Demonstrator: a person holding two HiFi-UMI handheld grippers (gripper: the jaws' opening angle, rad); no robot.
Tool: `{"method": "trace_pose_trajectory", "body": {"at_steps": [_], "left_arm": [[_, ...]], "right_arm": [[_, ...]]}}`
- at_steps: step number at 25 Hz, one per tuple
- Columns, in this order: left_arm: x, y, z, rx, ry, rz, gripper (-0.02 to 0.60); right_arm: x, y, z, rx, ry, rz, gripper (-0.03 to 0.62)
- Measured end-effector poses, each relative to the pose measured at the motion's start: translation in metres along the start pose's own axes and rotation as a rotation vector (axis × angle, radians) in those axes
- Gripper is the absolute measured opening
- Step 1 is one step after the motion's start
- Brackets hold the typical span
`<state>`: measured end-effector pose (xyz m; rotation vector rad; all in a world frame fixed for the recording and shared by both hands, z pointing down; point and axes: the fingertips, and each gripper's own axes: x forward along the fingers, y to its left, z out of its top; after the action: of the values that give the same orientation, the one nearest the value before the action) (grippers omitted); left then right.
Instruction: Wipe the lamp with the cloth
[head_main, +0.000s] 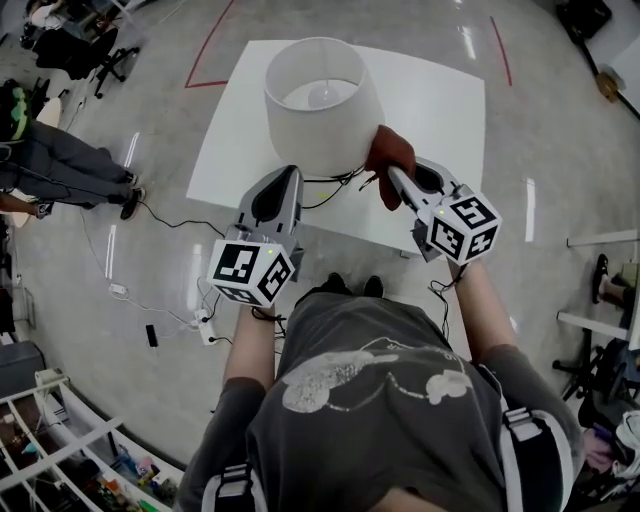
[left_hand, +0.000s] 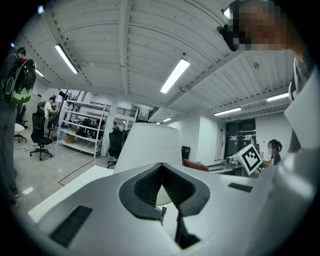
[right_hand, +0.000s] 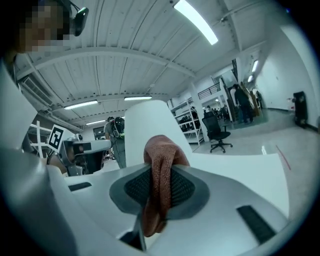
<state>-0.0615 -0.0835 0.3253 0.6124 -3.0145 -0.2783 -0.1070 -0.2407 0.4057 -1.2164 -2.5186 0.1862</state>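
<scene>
A lamp with a white shade (head_main: 322, 100) stands on the white table (head_main: 440, 110). My right gripper (head_main: 392, 176) is shut on a rust-brown cloth (head_main: 390, 153), which is bunched against the shade's right lower edge. In the right gripper view the cloth (right_hand: 161, 172) hangs between the jaws, with the shade (right_hand: 148, 127) right behind it. My left gripper (head_main: 292, 171) is shut with nothing in it, its tips at the table's near edge below the shade. The left gripper view shows the shade (left_hand: 148, 147) ahead and the cloth (left_hand: 196, 165) to its right.
A black cable (head_main: 335, 184) runs over the table by the lamp's foot. A power strip and wires (head_main: 205, 322) lie on the floor at the left. A person (head_main: 60, 168) and an office chair (head_main: 95, 52) are at the far left.
</scene>
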Motion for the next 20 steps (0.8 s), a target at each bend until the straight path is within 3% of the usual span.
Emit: {"method": "trace_pose_trajectory", "body": {"at_steps": [6,9,12,20], "left_arm": [[0.003,0.018,0.026,-0.004,-0.047,-0.05,0.008],[0.009,0.023,0.034,-0.013,-0.067,-0.087,0.006],[0.014,0.024,0.037,-0.005,-0.069,-0.128,0.006],[0.023,0.026,0.021,-0.072,-0.048,-0.186,0.006]], "right_arm": [[-0.01,-0.005,0.097,-0.126,-0.179,-0.064,0.058],[0.001,-0.001,0.12,-0.17,-0.211,-0.077,0.058],[0.017,0.003,0.119,-0.172,-0.182,-0.1,0.058],[0.024,-0.017,0.062,-0.074,-0.083,-0.205,0.058]]}}
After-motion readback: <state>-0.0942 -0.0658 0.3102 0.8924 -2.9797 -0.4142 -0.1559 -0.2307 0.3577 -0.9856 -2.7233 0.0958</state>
